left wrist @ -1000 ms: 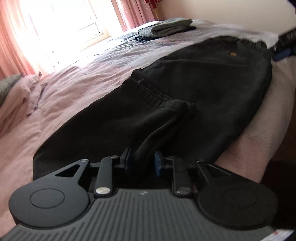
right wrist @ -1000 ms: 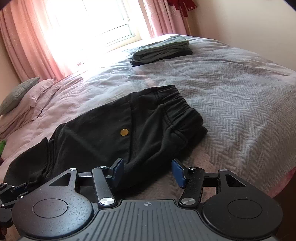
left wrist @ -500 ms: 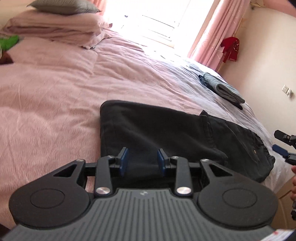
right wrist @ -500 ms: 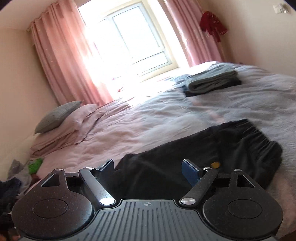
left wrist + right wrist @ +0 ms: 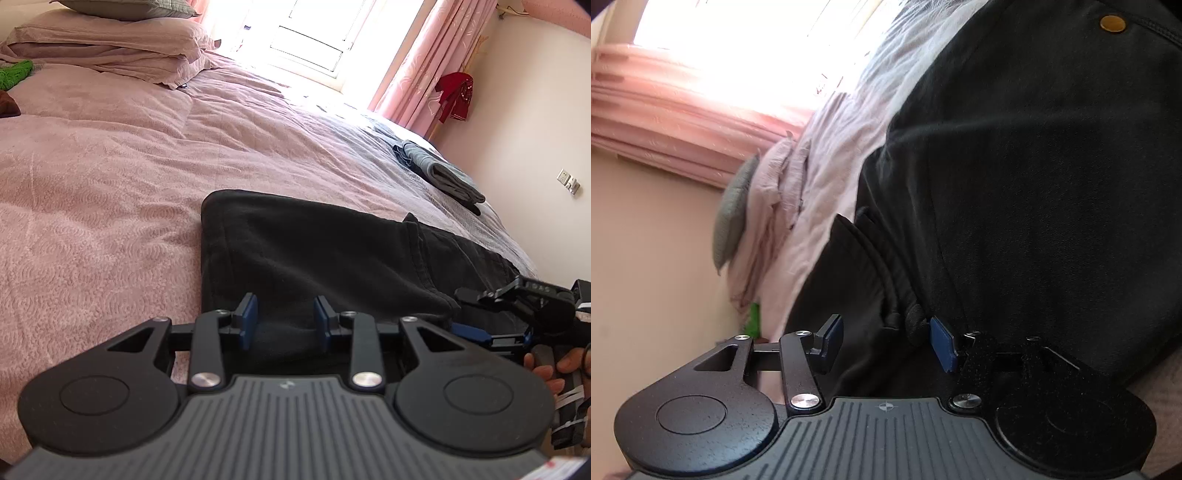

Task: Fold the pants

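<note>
Black pants [image 5: 314, 251] lie folded lengthwise and flat on the pink bedspread [image 5: 110, 166], their waist end toward the right. My left gripper [image 5: 284, 321] hovers open over their near edge, with nothing pinched. The right gripper [image 5: 463, 312], held by a hand [image 5: 546, 365], is low at the pants' right near edge. In the rolled right wrist view the pants [image 5: 1052, 166] fill the frame, a brass button [image 5: 1112, 23] at the top. My right gripper [image 5: 888, 339] is open with a bunched hem [image 5: 912, 321] between its pads. Black fabric drapes over its right finger.
Pillows [image 5: 110, 44] are stacked at the far left of the bed. A pile of folded clothes [image 5: 439, 173] sits at the far right near the wall. A bright window [image 5: 314, 33] with pink curtains [image 5: 417, 66] lies behind. The bed's near edge runs just under both grippers.
The left gripper let go of the pant leg it held and has swung left and back. The right gripper has rolled sideways and dropped down onto the pants' edge.
</note>
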